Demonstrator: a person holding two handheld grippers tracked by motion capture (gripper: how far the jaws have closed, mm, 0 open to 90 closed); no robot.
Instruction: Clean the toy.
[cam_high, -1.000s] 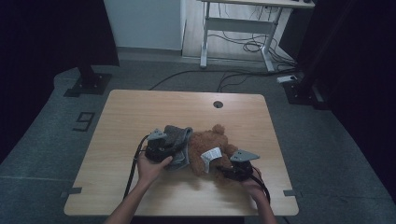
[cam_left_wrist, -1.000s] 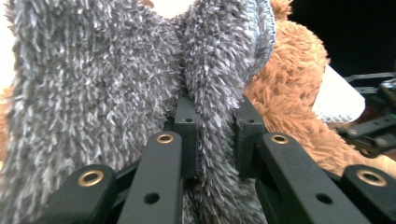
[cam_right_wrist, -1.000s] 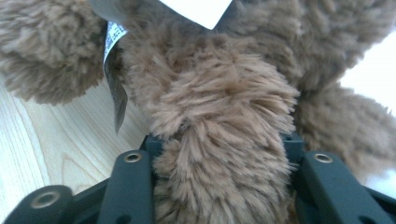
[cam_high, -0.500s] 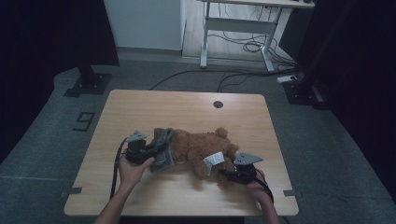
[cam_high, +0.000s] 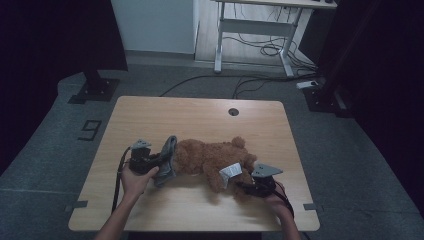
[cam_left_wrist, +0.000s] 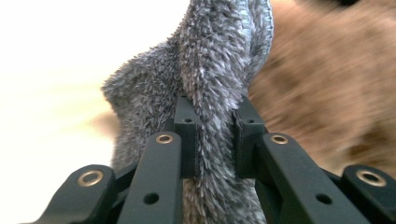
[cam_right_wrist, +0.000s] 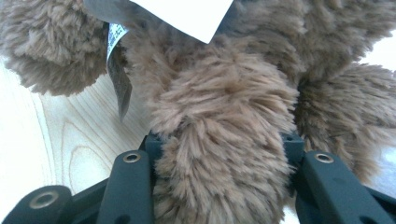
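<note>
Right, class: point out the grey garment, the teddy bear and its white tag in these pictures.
Grey garment (cam_left_wrist: 210, 70): left gripper view, on the fuzzy fold above the tongs.
Teddy bear (cam_high: 207, 157): high view, on its brown body.
White tag (cam_high: 230, 172): high view, on the tag's middle, by the bear's leg.

Right gripper (cam_right_wrist: 219, 154) has a thick brown plush limb (cam_right_wrist: 224, 140) packed between its two black jaws, fur bulging out past both pads. The jaws have just been easing apart, the limb between them. Up beyond the fingertips, a white tag (cam_right_wrist: 187, 14) hangs off the plush toy (cam_right_wrist: 289, 42). Left of the jaws there's bare pale wooden tabletop (cam_right_wrist: 60, 140).
</note>
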